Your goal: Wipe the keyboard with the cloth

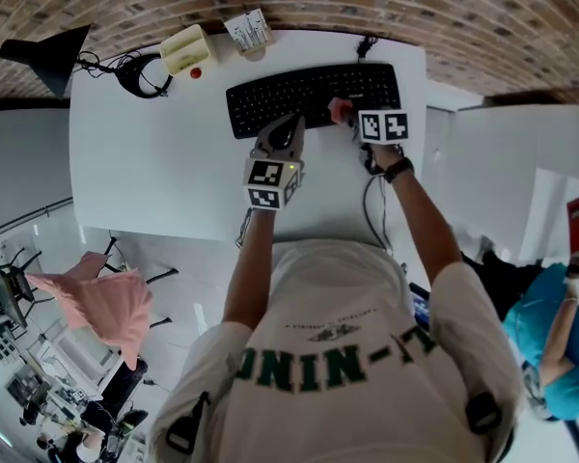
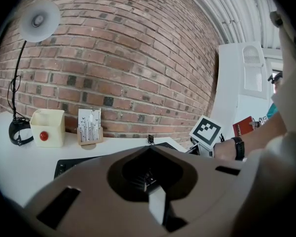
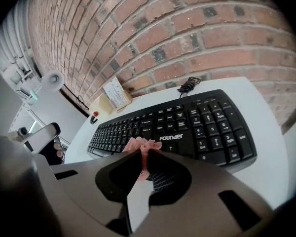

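A black keyboard (image 1: 299,93) lies at the back of the white table (image 1: 154,172); the right gripper view shows it close up (image 3: 197,122). My right gripper (image 1: 347,114) is shut on a small bunched pink cloth (image 1: 340,110), which sits at the keyboard's front edge near the middle. In the right gripper view the cloth (image 3: 140,144) pokes out between the closed jaws. My left gripper (image 1: 288,122) hovers at the keyboard's front edge, just left of the cloth, jaws together with nothing in them. Only the keyboard's corner (image 2: 69,164) shows in the left gripper view.
Along the brick wall stand a desk lamp (image 1: 48,51), a coiled black cable (image 1: 140,73), a cream box with a red button (image 1: 185,48) and a card holder (image 1: 249,32). The keyboard's cable (image 1: 367,44) lies behind it. Another person (image 1: 560,336) is at the right.
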Demonstrator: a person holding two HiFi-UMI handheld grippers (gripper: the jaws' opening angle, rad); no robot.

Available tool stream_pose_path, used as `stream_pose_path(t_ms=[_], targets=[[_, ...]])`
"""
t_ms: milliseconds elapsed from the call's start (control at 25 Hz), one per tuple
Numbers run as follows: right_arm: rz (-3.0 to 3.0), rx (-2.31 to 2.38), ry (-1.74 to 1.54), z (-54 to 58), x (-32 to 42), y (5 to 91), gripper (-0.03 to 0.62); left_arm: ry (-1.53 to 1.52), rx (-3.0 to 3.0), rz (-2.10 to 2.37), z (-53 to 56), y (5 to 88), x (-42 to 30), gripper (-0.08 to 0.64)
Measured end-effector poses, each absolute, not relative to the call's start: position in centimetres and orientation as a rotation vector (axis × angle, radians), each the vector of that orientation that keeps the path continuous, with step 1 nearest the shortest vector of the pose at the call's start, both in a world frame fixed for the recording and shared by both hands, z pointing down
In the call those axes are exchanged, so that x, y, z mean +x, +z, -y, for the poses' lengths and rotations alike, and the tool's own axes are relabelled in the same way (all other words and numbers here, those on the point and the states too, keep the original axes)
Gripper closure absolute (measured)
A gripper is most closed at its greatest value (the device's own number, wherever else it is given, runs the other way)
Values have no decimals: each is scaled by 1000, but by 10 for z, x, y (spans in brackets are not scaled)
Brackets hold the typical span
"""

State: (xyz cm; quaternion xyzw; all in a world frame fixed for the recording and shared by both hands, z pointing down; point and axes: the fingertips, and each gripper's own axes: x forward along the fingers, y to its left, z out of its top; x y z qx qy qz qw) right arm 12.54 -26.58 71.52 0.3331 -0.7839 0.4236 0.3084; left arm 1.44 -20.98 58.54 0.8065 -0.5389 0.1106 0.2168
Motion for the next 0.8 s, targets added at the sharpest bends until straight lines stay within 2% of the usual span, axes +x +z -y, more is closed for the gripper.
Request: stream_pose_path(t_ms=[200, 800], targets=[[2061, 928, 1159, 274, 153, 716, 558, 311, 2252, 1472, 212, 585, 24, 557], [1872, 1157, 912, 315, 250, 710, 558, 301, 2292, 1415, 222, 581, 51, 557]])
